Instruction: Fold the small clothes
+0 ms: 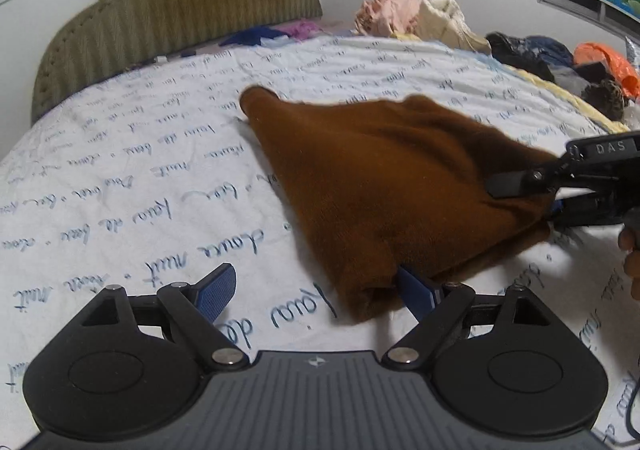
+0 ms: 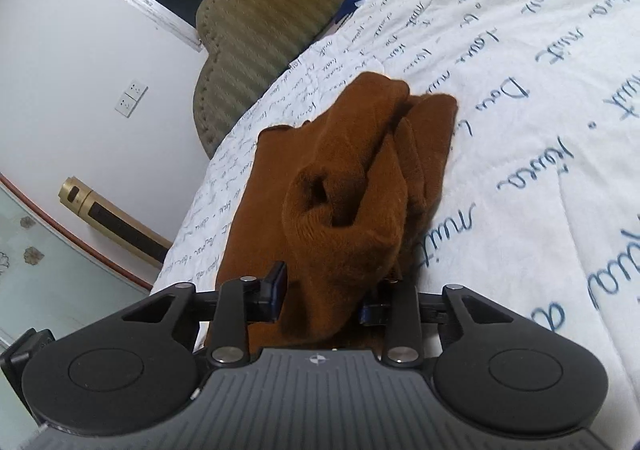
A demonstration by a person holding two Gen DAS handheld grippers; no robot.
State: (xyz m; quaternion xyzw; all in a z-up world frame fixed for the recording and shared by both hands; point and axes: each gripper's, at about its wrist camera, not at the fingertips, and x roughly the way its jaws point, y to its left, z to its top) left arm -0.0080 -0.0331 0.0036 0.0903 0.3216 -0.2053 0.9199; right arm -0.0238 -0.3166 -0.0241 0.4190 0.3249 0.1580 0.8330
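A brown garment (image 1: 380, 185) lies on the bed (image 1: 140, 169); the right gripper (image 2: 326, 292) pinches its bunched edge, apparently to lift it for a fold; the left gripper (image 1: 320, 290) gapes wide just before the near corner, holding nothing.

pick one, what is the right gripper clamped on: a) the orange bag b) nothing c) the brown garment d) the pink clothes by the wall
c, the right gripper has a bunched fold of the brown garment between its fingers, and the left wrist view shows the same grip at the cloth's edge.
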